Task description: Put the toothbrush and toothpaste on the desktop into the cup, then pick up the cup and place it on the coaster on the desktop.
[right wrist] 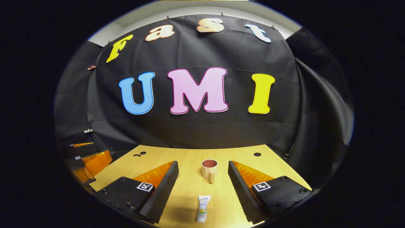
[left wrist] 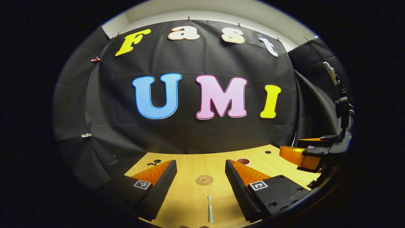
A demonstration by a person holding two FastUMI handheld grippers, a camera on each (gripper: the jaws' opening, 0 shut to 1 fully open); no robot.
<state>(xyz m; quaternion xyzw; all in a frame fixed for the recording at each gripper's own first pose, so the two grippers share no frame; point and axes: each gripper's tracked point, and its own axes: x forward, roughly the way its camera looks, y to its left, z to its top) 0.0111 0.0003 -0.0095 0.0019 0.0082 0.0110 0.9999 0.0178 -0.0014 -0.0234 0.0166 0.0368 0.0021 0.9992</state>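
- In the left gripper view we see our left tongs [left wrist: 200, 185] spread wide, hovering above the pale wooden table [left wrist: 190, 196] with nothing between the fingers.
- Between those fingers, low in the view, lies the slim pale blue-green toothbrush [left wrist: 209, 208], flat on the table with its head pointing away from us towards the booth wall.
- Just beyond the toothbrush, apart from it, sits the small round brown coaster [left wrist: 204, 180], lying flat on the wood.
- Farther back, partly hidden behind the right-hand finger, we can make out the rim of the cream cup with a reddish-brown inside [left wrist: 243, 161].
- At the right edge of that view the right tongs [left wrist: 300, 155] hang above the table's far side.
- In the right gripper view our right tongs [right wrist: 203, 186] are likewise wide open and hold nothing.
- Between their fingers, close to us, lies the small white toothpaste tube with a green and yellow print [right wrist: 202, 208], flat on the table, its cap end nearest the camera.
- Beyond the tube, well apart from it, the cup [right wrist: 209, 170] stands upright, its handle turned towards us.
- At the left edge of this view we see the left tongs [right wrist: 85, 161] above the table's corner.
- A few dark round holes [right wrist: 139, 154] mark the tabletop near the back edge.
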